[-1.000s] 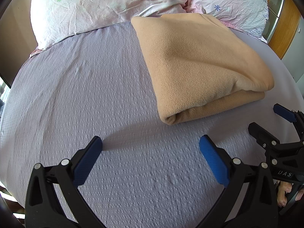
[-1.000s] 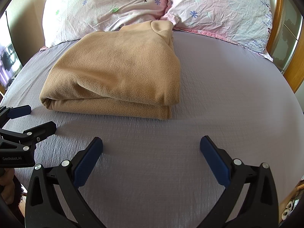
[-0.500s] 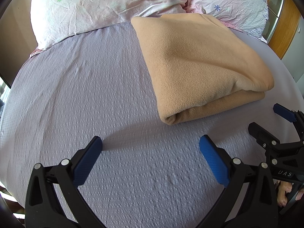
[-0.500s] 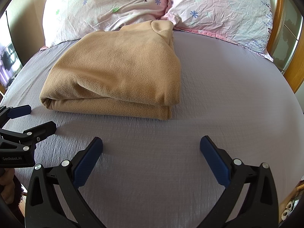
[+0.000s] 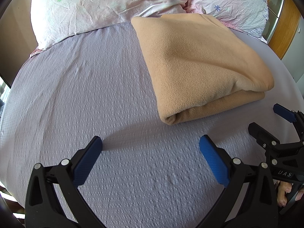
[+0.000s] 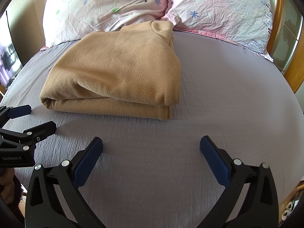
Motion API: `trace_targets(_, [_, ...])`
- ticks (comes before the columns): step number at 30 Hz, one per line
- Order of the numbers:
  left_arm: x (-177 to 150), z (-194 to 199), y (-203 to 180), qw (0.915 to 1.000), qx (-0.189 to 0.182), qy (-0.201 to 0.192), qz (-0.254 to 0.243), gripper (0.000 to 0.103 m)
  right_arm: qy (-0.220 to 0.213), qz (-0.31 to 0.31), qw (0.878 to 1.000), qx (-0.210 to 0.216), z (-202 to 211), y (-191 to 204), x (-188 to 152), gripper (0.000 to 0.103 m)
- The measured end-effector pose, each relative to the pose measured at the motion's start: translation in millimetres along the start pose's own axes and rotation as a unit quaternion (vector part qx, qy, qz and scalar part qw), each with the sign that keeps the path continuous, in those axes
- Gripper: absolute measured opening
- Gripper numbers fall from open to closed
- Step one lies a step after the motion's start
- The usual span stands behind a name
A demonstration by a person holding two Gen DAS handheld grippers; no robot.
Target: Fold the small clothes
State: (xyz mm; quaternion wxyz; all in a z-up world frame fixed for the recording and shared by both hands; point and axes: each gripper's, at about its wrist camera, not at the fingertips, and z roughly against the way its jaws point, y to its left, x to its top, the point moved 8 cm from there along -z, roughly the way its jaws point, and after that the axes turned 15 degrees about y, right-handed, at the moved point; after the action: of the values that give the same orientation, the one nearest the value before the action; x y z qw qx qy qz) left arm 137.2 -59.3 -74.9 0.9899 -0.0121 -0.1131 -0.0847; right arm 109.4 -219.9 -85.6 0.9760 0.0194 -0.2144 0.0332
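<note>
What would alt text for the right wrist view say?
A folded tan fleece lies on a grey bedsheet, its far end against two floral pillows. The right gripper hovers open before it; the left gripper, also open, shows at the left edge.

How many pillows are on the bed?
2: the left pillow and the right pillow lie side by side at the bed's head, behind the folded tan garment.
</note>
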Motion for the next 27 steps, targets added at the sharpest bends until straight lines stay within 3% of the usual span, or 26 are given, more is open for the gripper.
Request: trace_targets(27, [0.9,3.0,-0.7,1.0,0.002,-0.008,0.003,0.101,0.0,0.0,1.0,0.0,-0.5,0.2,-0.6,0.102])
